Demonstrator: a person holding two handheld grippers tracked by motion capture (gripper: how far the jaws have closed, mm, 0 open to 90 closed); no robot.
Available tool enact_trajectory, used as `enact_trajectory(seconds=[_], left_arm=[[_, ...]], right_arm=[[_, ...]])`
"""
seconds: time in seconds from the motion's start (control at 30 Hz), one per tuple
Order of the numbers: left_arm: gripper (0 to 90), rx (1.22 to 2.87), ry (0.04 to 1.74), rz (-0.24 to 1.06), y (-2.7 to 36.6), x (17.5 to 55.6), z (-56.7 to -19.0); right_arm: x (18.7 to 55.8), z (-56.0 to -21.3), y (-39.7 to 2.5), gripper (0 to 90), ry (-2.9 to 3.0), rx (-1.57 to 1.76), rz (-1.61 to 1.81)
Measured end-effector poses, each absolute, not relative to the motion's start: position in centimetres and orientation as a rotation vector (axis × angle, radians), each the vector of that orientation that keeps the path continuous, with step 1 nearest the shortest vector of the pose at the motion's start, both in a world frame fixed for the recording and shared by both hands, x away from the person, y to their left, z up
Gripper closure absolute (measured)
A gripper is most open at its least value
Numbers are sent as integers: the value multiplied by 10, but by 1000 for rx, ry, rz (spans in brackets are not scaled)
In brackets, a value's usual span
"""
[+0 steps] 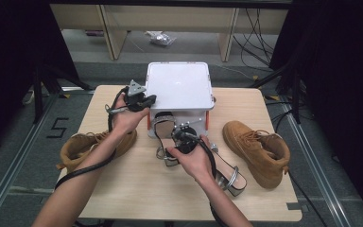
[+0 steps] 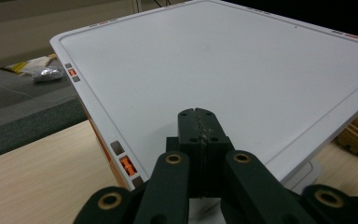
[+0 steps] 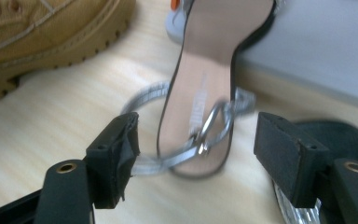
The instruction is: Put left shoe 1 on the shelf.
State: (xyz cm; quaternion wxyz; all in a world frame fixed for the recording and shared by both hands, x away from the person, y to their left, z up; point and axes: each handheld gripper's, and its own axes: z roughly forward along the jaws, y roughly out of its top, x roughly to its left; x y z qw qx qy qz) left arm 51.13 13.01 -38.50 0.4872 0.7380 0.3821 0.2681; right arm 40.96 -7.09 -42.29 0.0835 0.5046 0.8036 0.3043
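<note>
Presently: right tool (image 3: 196,140) spread wide astride a sandal (image 3: 200,88) leaning toe-up against the box (image 1: 178,85) at mid-desk (image 1: 137,189), seemingly lined up to grip; left tool (image 2: 199,128) pressed together, empty, over the lid, likely steadying

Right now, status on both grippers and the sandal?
Left gripper shut, over white box lid. Right gripper open, jaws either side of sandal heel. Nothing in the way.

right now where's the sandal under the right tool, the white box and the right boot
sandal (image 3: 200,88), right gripper view, on its insole
white box (image 1: 178,85), high view, on its lid
right boot (image 1: 257,147), high view, on its tan upper
</note>
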Motion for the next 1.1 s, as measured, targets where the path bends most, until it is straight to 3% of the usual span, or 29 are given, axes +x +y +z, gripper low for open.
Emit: enact_trajectory(seconds=[0.3, 0.5, 0.53, 0.6, 0.67, 0.73, 0.77, 1.1], left_arm=[[894, 1796, 930, 652, 130, 511, -385], [894, 1797, 934, 647, 131, 511, -385], [894, 1798, 935, 645, 131, 511, -385], [894, 1798, 934, 643, 131, 512, -385], [894, 1798, 934, 643, 131, 512, -385], [894, 1799, 934, 644, 131, 512, -385], [894, 1798, 934, 644, 131, 512, -385], [894, 1794, 934, 638, 131, 512, -385]], right_arm=[[386, -439, -86, 329, 2450, 1537, 904], [381, -451, -84, 447, 2499, 1512, 878], [379, -453, -82, 536, 2535, 1535, 841], [379, -456, -81, 584, 2555, 1531, 833], [377, -466, -79, 754, 2547, 1471, 839], [378, -467, -80, 805, 2539, 1439, 830], [379, -469, -79, 892, 2525, 1439, 834], [388, -478, -71, 900, 2485, 1468, 896]])
